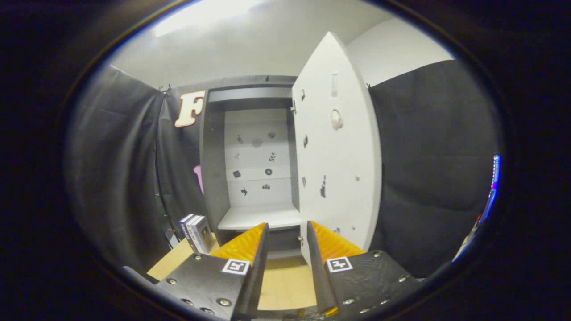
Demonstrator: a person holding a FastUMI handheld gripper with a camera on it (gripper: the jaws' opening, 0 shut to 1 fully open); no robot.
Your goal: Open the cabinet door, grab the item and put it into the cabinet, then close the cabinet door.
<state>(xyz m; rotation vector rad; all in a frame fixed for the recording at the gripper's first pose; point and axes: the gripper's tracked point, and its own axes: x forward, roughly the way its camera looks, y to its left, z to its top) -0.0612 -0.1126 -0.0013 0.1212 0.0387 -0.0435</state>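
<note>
The cabinet (214, 178) stands straight ahead, beyond my fingers, with its white door (339, 147) swung wide open to the right. Inside, a white shelf (261, 217) lies bare and the back wall carries small dark stickers. A small dark box with a printed label (197, 232) stands upright on the wooden table (285, 285), just left of the cabinet's foot and ahead of my left finger. My gripper (287, 229) is open, with nothing between its fingers, and points at the gap between the shelf and the door's lower edge.
Black cloth walls hang to the left and right of the cabinet. The open door's lower edge sits just ahead of my right finger. A bright screen edge (493, 187) shows at the far right.
</note>
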